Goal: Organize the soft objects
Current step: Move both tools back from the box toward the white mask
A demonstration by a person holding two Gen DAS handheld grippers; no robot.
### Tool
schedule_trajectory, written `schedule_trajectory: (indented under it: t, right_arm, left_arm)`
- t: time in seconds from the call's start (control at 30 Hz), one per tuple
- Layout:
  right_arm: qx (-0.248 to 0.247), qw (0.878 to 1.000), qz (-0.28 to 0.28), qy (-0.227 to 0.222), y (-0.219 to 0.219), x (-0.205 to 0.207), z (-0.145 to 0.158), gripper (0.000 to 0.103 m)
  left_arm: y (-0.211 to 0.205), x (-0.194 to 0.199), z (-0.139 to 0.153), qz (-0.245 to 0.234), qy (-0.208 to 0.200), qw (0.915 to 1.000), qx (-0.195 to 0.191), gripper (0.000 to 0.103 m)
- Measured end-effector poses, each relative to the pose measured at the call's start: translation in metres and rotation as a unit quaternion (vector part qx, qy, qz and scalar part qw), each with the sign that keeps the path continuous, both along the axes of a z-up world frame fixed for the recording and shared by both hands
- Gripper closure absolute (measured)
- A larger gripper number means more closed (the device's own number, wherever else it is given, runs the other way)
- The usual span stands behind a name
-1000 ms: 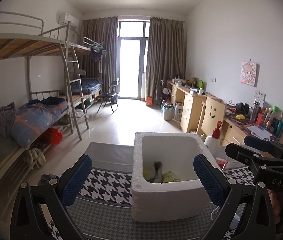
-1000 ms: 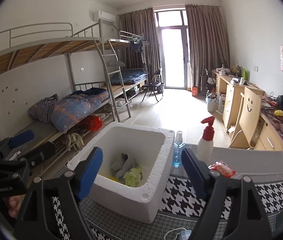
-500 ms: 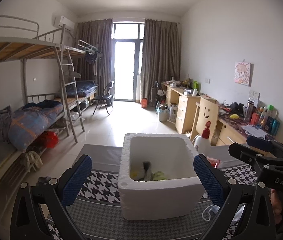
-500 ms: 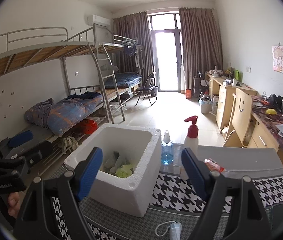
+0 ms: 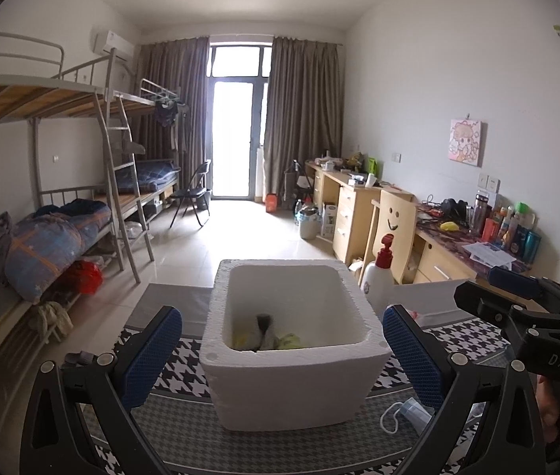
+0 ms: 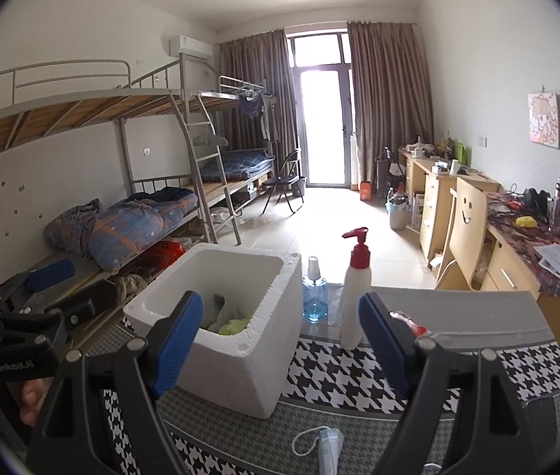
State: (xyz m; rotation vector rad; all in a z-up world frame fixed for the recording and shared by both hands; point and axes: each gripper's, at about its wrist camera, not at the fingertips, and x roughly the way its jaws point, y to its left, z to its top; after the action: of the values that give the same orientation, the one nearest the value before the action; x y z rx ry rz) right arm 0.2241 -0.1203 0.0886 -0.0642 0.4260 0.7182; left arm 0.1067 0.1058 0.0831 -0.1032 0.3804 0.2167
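A white foam box (image 5: 291,376) (image 6: 236,352) stands on the houndstooth table cloth (image 6: 343,372). Inside it lie several soft items, grey and yellow-green (image 5: 268,336) (image 6: 226,318). A light blue face mask (image 6: 329,449) (image 5: 412,419) with a white loop lies on the cloth in front of the box. My left gripper (image 5: 280,356) is open, its blue pads either side of the box and well short of it. My right gripper (image 6: 280,340) is open too, empty, hanging above the cloth to the right of the box.
A white pump bottle with a red top (image 6: 355,293) (image 5: 378,281) and a blue spray bottle (image 6: 314,297) stand behind the box. A red packet (image 6: 410,326) lies by the pump bottle. Bunk beds line the left wall, desks and a chair the right.
Both grippers have pulled back from the box, which looks smaller and farther now. The face mask has come into view at the bottom. Neither gripper's jaws have changed.
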Motion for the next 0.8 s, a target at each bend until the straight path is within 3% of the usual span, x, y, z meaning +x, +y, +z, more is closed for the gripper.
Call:
schedule_trajectory:
  t: [0.8]
  right_arm:
    - [0.016,0.999,-0.040,0.002,-0.045,-0.009,-0.009,0.019]
  left_arm:
    - [-0.029,0.002,-0.010,-0.049,0.000,0.9987,-0.011,0.001]
